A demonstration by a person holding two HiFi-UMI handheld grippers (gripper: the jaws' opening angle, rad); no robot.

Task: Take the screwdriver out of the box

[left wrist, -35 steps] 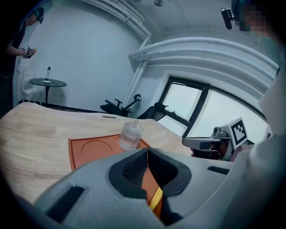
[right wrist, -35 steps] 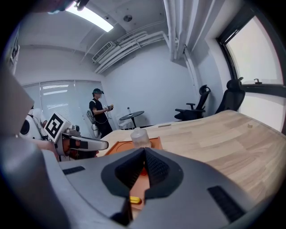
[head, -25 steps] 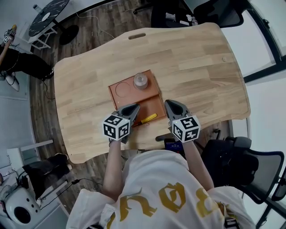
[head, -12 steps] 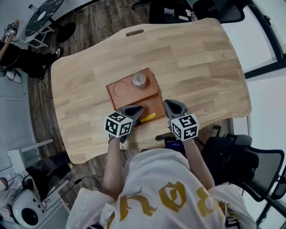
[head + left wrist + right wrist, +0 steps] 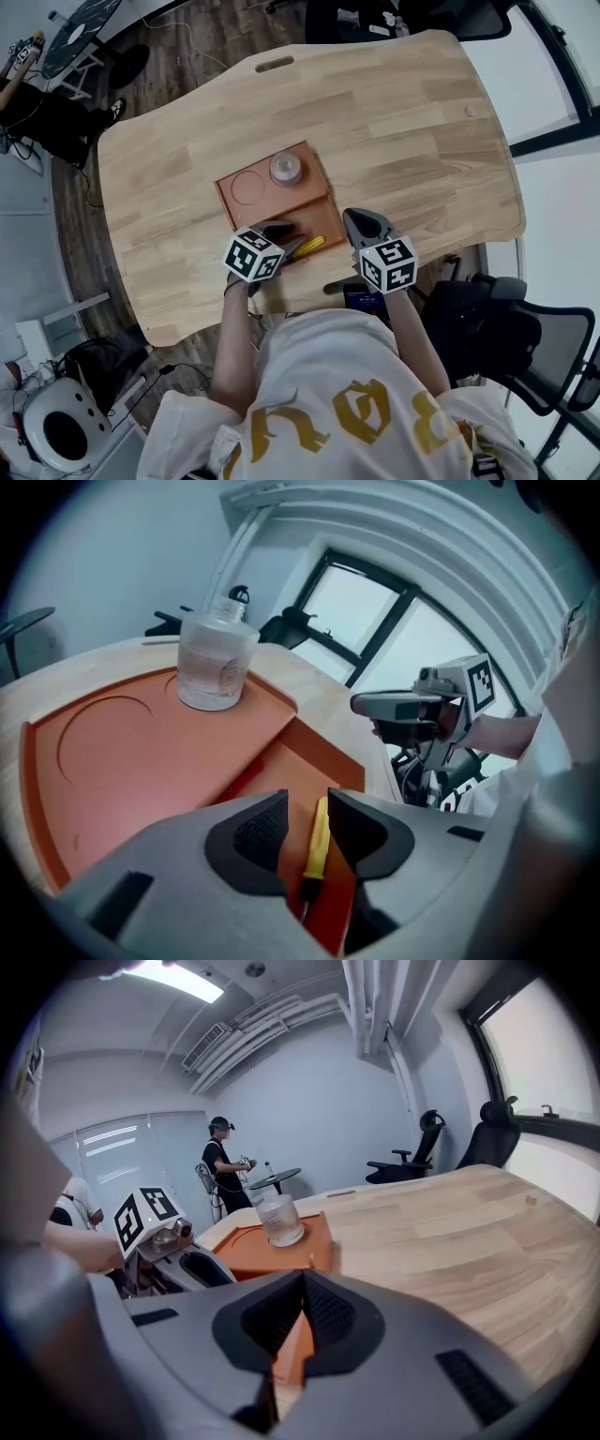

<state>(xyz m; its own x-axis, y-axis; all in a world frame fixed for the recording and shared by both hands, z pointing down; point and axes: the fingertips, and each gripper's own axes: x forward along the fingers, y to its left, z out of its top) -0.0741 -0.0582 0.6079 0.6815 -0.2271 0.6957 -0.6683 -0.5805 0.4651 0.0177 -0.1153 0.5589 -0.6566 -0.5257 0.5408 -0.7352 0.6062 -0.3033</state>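
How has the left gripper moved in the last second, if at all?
Yes. Against the orange box, the left gripper has shifted in toward the yellow screwdriver; its opening jaws now straddle the handle without pressing it.

Person wears a white short-sleeved shirt. Large gold print across it, apparently stylised lettering, though it cannot be read.

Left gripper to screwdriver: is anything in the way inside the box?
Nothing visible. The jaws of the left gripper are opening, with the yellow-handled screwdriver lying bare between them in the near compartment of the orange box. The glass jar stands in the far compartment, well clear.
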